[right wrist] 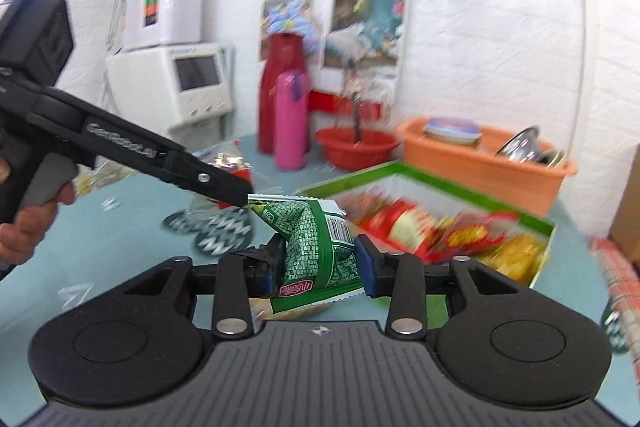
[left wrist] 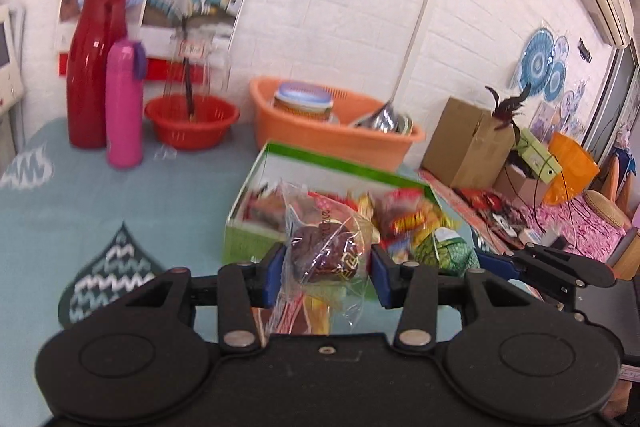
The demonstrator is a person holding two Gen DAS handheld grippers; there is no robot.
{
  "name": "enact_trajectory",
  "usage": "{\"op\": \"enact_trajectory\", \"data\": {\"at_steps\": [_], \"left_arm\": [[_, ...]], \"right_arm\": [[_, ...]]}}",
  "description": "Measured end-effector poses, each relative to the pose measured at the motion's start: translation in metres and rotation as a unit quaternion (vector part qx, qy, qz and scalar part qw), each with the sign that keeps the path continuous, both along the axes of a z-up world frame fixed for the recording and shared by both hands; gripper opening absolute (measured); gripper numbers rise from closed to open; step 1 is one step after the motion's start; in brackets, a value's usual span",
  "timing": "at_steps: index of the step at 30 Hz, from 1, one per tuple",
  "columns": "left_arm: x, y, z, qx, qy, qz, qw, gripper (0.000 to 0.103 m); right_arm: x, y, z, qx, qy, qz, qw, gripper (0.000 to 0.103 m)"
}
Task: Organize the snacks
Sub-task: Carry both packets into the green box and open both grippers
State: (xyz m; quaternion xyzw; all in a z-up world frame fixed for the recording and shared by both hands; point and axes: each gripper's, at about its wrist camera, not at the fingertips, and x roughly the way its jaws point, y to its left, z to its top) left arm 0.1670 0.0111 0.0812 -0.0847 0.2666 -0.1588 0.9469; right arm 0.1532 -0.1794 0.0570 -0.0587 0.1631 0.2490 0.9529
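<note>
My left gripper (left wrist: pixel 328 267) is shut on a clear-wrapped brown snack (left wrist: pixel 324 253) and holds it just in front of the green snack box (left wrist: pixel 340 167), which holds several colourful packets. My right gripper (right wrist: pixel 318 261) is shut on a green snack packet (right wrist: pixel 316 247) and holds it left of and in front of the same box (right wrist: pixel 440 183). In the left wrist view the right gripper (left wrist: pixel 492 263) and its green packet (left wrist: pixel 448 251) show at the right. In the right wrist view the left gripper's arm (right wrist: pixel 120 147) reaches in from the left, its tip hidden behind the green packet.
On the blue tablecloth (left wrist: pixel 120 207) stand a red bottle (left wrist: pixel 94 67), a pink flask (left wrist: pixel 124 103), a red bowl (left wrist: pixel 192 119) and an orange basket (left wrist: pixel 332 131) with dishes. Cardboard boxes (left wrist: pixel 468 143) sit at the right. A white appliance (right wrist: pixel 176 83) stands far left.
</note>
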Motion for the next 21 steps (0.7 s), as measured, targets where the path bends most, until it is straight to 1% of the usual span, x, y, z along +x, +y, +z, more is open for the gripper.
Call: {"op": "enact_trajectory", "data": {"at_steps": [3, 7, 11, 14, 15, 16, 17, 18, 19, 20, 21], "left_arm": [[0.029, -0.006, 0.004, -0.008, -0.007, 0.008, 0.9999, 0.073], [0.066, -0.012, -0.005, -0.006, -0.007, 0.023, 0.9997, 0.073], [0.094, -0.019, -0.018, 0.001, 0.004, 0.024, 0.9997, 0.073], [0.11, -0.022, -0.028, 0.004, 0.013, 0.025, 0.9996, 0.074], [0.114, -0.023, -0.032, 0.006, 0.017, 0.023, 0.9996, 0.075], [0.119, -0.024, -0.035, 0.01, 0.022, 0.02, 0.9995, 0.081], [0.122, -0.026, -0.039, 0.016, 0.026, 0.017, 0.9994, 0.081], [0.124, -0.027, -0.043, 0.022, 0.027, 0.019, 0.9992, 0.099], [0.124, -0.027, -0.046, 0.03, 0.029, 0.021, 0.9989, 0.103], [0.122, -0.026, -0.048, 0.032, 0.027, 0.027, 0.9988, 0.103], [0.118, -0.023, -0.048, 0.031, 0.02, 0.034, 0.9988, 0.103]], "right_arm": [[0.03, -0.007, 0.005, 0.004, -0.012, -0.037, 0.999, 0.065], [0.075, -0.015, 0.003, 0.008, -0.018, -0.072, 0.997, 0.065], [0.111, -0.017, -0.006, 0.013, 0.001, -0.084, 0.996, 0.065], [0.126, -0.014, -0.012, 0.01, 0.003, -0.087, 0.996, 0.065], [0.13, -0.013, -0.014, 0.012, 0.003, -0.089, 0.996, 0.065], [0.136, -0.011, -0.016, 0.012, 0.006, -0.09, 0.996, 0.065], [0.14, -0.009, -0.019, 0.008, 0.01, -0.093, 0.996, 0.067], [0.145, -0.006, -0.023, -0.005, 0.018, -0.095, 0.995, 0.069], [0.148, -0.003, -0.027, -0.019, 0.024, -0.097, 0.995, 0.078], [0.147, -0.001, -0.03, -0.034, 0.023, -0.101, 0.994, 0.096], [0.143, -0.001, -0.033, -0.04, 0.013, -0.103, 0.994, 0.103]]}}
